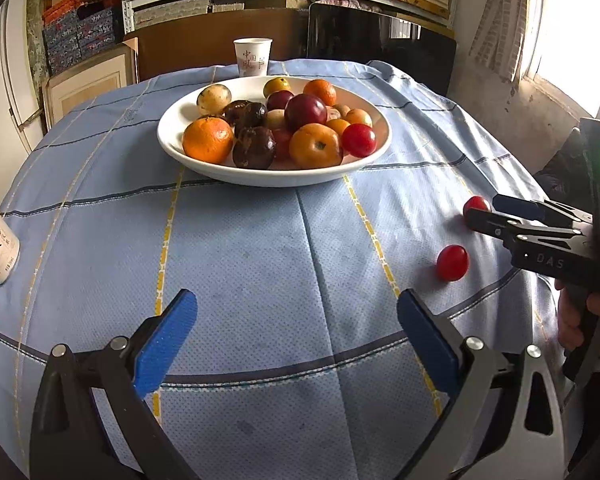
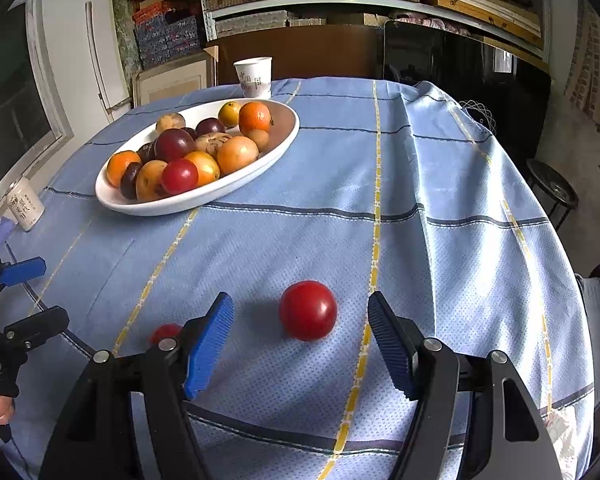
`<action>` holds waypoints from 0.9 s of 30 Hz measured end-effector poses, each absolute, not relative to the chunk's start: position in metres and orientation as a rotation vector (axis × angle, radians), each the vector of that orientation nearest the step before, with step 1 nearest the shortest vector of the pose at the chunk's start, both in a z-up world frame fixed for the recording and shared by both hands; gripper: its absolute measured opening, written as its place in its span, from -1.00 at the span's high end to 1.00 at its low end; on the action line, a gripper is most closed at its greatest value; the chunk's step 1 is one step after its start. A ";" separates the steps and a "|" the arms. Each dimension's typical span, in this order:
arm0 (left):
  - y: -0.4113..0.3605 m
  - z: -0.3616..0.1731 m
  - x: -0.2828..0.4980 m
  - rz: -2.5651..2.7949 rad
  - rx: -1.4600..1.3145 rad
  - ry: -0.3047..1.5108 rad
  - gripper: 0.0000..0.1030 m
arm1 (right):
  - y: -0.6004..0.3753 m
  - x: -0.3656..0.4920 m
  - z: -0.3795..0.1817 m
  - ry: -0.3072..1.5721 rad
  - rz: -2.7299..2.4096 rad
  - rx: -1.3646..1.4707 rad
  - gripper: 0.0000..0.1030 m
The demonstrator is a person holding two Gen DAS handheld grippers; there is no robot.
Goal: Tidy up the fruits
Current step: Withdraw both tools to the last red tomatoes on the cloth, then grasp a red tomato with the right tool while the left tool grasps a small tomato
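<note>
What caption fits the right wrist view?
Open right gripper lined up on a loose red tomato, heaped white fruit bowl behind.

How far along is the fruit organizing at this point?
Mostly done: the white bowl already holds a pile of oranges, plums and other fruit. In hand: nothing is gripped, but the right tongs stand open around one red tomato on the tablecloth. Left: that tomato and a second tomato beside it. The left tongs are open and empty.
</note>
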State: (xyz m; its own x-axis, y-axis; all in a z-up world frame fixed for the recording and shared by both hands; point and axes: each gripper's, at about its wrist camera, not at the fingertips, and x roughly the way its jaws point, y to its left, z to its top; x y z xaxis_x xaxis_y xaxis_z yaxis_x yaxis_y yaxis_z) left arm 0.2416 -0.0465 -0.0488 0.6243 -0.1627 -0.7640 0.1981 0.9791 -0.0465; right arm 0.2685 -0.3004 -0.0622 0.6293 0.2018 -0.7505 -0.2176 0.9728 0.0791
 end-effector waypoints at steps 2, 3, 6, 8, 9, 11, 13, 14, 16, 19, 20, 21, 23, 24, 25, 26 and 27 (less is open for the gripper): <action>-0.047 -0.048 0.241 -0.206 0.045 0.872 -0.91 | -0.301 0.270 -0.065 0.871 0.239 -0.016 -0.35; -0.047 -0.048 0.241 -0.207 0.046 0.871 -0.91 | -0.302 0.271 -0.066 0.876 0.240 -0.012 -0.32; -0.048 -0.049 0.241 -0.209 0.051 0.873 -0.91 | -0.304 0.273 -0.067 0.888 0.248 0.004 -0.23; -0.049 -0.049 0.240 -0.210 0.054 0.873 -0.91 | -0.304 0.274 -0.069 0.896 0.252 0.008 -0.17; -0.049 -0.049 0.240 -0.210 0.055 0.873 -0.91 | -0.304 0.275 -0.070 0.904 0.255 0.010 -0.14; -0.049 -0.049 0.240 -0.211 0.056 0.873 -0.91 | -0.304 0.276 -0.071 0.910 0.258 0.015 -0.08; -0.050 -0.048 0.239 -0.211 0.058 0.873 -0.91 | -0.304 0.276 -0.071 0.914 0.261 0.017 0.03; -0.050 -0.048 0.239 -0.212 0.059 0.873 -0.91 | -0.304 0.276 -0.072 0.915 0.263 0.018 0.06; -0.051 -0.048 0.240 -0.214 0.061 0.875 -0.91 | -0.304 0.277 -0.072 0.919 0.268 0.018 0.17; -0.051 -0.049 0.240 -0.215 0.060 0.879 -0.91 | -0.305 0.277 -0.073 0.918 0.262 0.020 0.40; -0.051 -0.050 0.240 -0.216 0.060 0.880 -0.91 | -0.306 0.277 -0.072 0.915 0.261 0.027 0.40; -0.051 -0.050 0.240 -0.218 0.059 0.882 -0.91 | -0.308 0.278 -0.071 0.912 0.264 0.040 0.41; -0.052 -0.050 0.240 -0.226 0.060 0.884 -0.91 | -0.313 0.277 -0.068 0.889 0.263 0.070 0.41; -0.053 -0.051 0.240 -0.238 0.061 0.885 -0.91 | -0.315 0.276 -0.065 0.873 0.260 0.079 0.41; -0.055 -0.051 0.240 -0.251 0.061 0.886 -0.91 | -0.317 0.275 -0.062 0.859 0.256 0.086 0.41; -0.059 -0.051 0.240 -0.281 0.061 0.890 -0.91 | -0.318 0.274 -0.060 0.853 0.254 0.091 0.41; -0.062 -0.051 0.240 -0.298 0.061 0.893 -0.91 | -0.319 0.274 -0.059 0.850 0.253 0.095 0.41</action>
State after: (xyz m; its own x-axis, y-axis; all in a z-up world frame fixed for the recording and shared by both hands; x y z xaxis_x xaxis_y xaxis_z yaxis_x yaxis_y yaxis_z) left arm 0.2401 -0.0617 -0.0514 0.5887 -0.2307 -0.7747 0.2813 0.9570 -0.0712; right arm 0.2743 -0.3193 -0.0591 0.6323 0.2582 -0.7304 -0.1827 0.9659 0.1833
